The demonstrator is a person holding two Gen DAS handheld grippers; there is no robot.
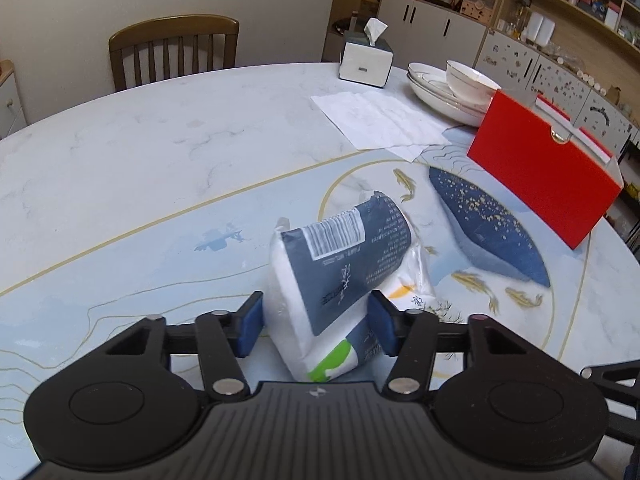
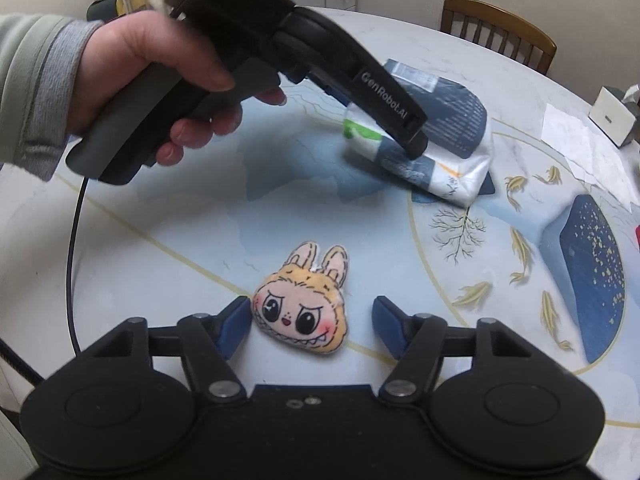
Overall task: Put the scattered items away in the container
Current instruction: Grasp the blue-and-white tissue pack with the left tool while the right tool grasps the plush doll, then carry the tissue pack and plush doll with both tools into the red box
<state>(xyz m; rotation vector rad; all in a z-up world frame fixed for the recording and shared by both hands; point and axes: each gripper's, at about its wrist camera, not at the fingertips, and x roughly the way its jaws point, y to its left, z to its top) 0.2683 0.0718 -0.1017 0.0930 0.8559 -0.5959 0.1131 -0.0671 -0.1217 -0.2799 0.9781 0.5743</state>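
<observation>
In the left wrist view the left gripper (image 1: 316, 330) has its blue pads on both sides of a tissue pack (image 1: 344, 276), which lies tilted on the tabletop (image 1: 160, 152); the pads look to touch its sides, so it is grasping the pack. Beyond the pack and to its right stands the red box (image 1: 544, 168), open at the top, with nothing between them but bare tabletop. Behind the box sit stacked plates with a bowl (image 1: 470, 80), loose napkins (image 1: 384, 120) to their left, a tissue box (image 1: 366, 60) farther back, and a chair (image 1: 176, 52) at the far edge. In the right wrist view the right gripper (image 2: 310, 326) is released, its pads spread on either side of a plush face (image 2: 302, 312); the left pad sits just beside it, the right one apart. Beyond the plush, the left hand (image 2: 160, 80) holds the other gripper down on the pack (image 2: 432, 136).
</observation>
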